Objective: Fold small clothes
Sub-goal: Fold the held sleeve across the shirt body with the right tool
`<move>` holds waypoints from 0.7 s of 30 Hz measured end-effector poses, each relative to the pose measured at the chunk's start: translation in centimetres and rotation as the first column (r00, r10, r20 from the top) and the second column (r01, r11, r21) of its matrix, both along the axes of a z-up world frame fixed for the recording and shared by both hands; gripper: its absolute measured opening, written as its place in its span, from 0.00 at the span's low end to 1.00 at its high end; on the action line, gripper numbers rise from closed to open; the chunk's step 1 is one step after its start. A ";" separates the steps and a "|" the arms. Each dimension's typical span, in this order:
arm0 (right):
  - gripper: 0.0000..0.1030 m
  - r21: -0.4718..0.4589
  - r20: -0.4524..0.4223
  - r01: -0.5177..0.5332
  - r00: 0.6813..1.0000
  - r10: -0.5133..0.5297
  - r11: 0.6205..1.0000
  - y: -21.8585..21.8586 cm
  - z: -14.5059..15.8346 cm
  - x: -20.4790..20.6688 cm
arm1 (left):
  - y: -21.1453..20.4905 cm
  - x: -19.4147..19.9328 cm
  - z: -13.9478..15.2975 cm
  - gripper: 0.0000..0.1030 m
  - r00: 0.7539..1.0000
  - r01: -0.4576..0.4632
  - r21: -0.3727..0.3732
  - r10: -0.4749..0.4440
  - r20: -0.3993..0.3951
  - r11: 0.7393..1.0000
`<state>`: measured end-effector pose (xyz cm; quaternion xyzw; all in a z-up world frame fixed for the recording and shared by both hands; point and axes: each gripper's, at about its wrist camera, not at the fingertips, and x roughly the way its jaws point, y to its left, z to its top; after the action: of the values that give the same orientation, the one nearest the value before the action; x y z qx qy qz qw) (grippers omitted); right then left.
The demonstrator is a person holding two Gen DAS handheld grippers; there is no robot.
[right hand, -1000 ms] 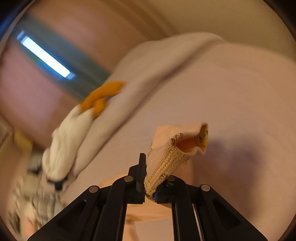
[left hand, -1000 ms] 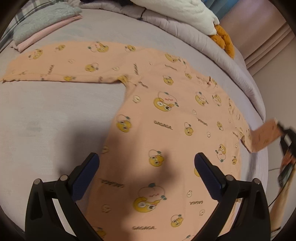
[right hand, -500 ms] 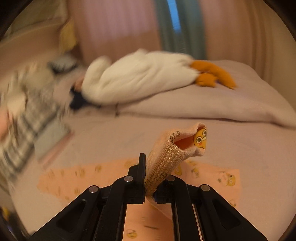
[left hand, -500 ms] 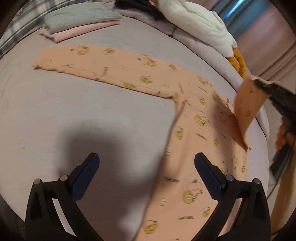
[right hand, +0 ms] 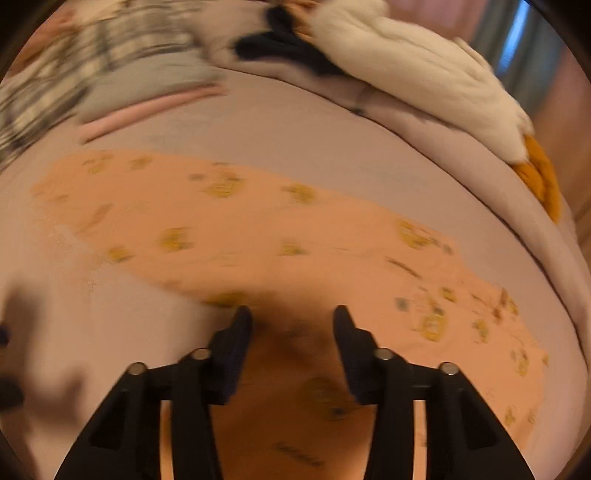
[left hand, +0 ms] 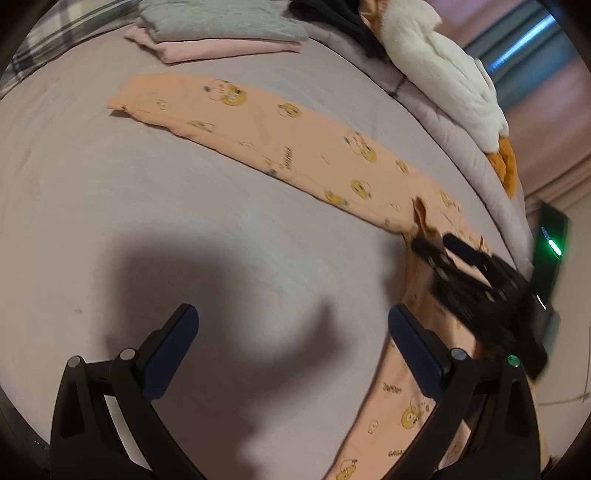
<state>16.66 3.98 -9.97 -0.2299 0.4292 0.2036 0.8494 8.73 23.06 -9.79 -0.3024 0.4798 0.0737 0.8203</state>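
Observation:
A peach long-sleeved child's top [left hand: 295, 147] printed with yellow cartoon faces lies spread on the grey bed sheet [left hand: 129, 221]. One sleeve stretches to the far left. The top also shows, blurred, in the right wrist view [right hand: 258, 229]. My left gripper [left hand: 291, 347] is open and empty, above bare sheet to the left of the top's body. My right gripper [right hand: 291, 325] is open and empty, low over the top near the armpit. It also shows in the left wrist view [left hand: 432, 242], where the sleeve cuff [left hand: 419, 206] lies just past its fingertips.
Folded grey and pink clothes [left hand: 221, 33] are stacked at the far left of the bed. A white plush toy with orange feet [left hand: 443, 74] lies on a rumpled blanket along the far edge. A plaid fabric [right hand: 92, 48] lies at the back left. Curtains hang beyond.
My right gripper carried the sleeve cuff across over the top, then opened and let it go. My left gripper shifted left, off the top's body and over bare sheet, staying open.

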 end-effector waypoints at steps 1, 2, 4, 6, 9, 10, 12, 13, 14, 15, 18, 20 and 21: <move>0.50 0.030 -0.007 -0.049 0.999 0.049 0.998 0.2 0.6 -0.7 | 0.3 0.0 0.0 1.00 1.000 -0.008 -0.006 0.008 0.003 1.000; 0.50 0.071 -0.017 -0.074 0.997 0.075 0.995 0.0 1.2 -1.1 | 0.9 0.0 -0.1 1.00 1.000 -0.021 -0.014 0.021 0.006 1.000; 0.50 0.212 -0.058 -0.073 0.994 0.087 0.974 -1.7 2.9 -1.0 | 2.1 0.0 -0.1 1.00 0.999 -0.049 -0.032 0.049 0.015 0.998; 0.50 0.357 -0.111 -0.011 0.992 0.054 0.934 -4.4 4.3 0.0 | 3.0 0.0 -0.1 1.00 0.997 -0.073 -0.051 0.075 0.026 0.996; 0.49 0.495 -0.190 0.143 0.980 -0.054 0.857 -8.9 4.4 1.3 | 4.4 0.1 -0.3 1.00 0.993 -0.110 -0.096 0.114 0.039 0.989; 0.47 0.500 -0.218 0.200 0.971 -0.101 0.843 -10.1 3.9 2.1 | 4.8 0.2 -0.4 1.00 0.992 -0.117 -0.107 0.122 0.041 0.987; 0.27 0.506 -0.280 0.290 0.946 -0.163 0.812 -11.4 2.4 2.8 | 5.2 0.6 -0.6 0.99 0.990 -0.131 -0.109 0.136 0.040 0.985; 0.27 0.509 -0.296 0.303 0.940 -0.167 0.805 -11.4 1.9 2.8 | 5.2 0.8 -0.6 0.99 0.990 -0.133 -0.112 0.138 0.041 0.985; 0.26 0.506 -0.303 0.311 0.937 -0.172 0.805 -11.0 1.4 2.7 | 5.5 1.1 -0.8 0.99 0.989 -0.137 -0.121 0.143 0.045 0.983; 0.24 0.500 -0.299 0.305 0.939 -0.169 0.811 -10.5 1.1 2.6 | 5.7 1.2 -0.9 0.99 0.988 -0.141 -0.133 0.148 0.048 0.981; 0.23 0.483 -0.254 0.232 0.960 -0.119 0.844 -7.5 0.4 1.9 | 7.2 1.9 -1.4 0.99 0.980 -0.170 -0.198 0.187 0.071 0.965; 0.23 0.425 -0.213 0.176 0.973 -0.091 0.888 -6.1 0.2 1.6 | 8.1 2.5 -1.7 0.99 0.973 -0.192 -0.235 0.217 0.083 0.953; 0.23 0.374 -0.214 0.154 0.974 -0.077 0.915 -5.1 -0.3 1.5 | 8.7 2.7 -1.9 0.99 0.968 -0.208 -0.251 0.236 0.084 0.945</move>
<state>18.19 -1.16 -10.30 -0.0102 0.4741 0.2554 0.8425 11.42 31.77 -11.67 -0.4554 0.4008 0.0898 0.7899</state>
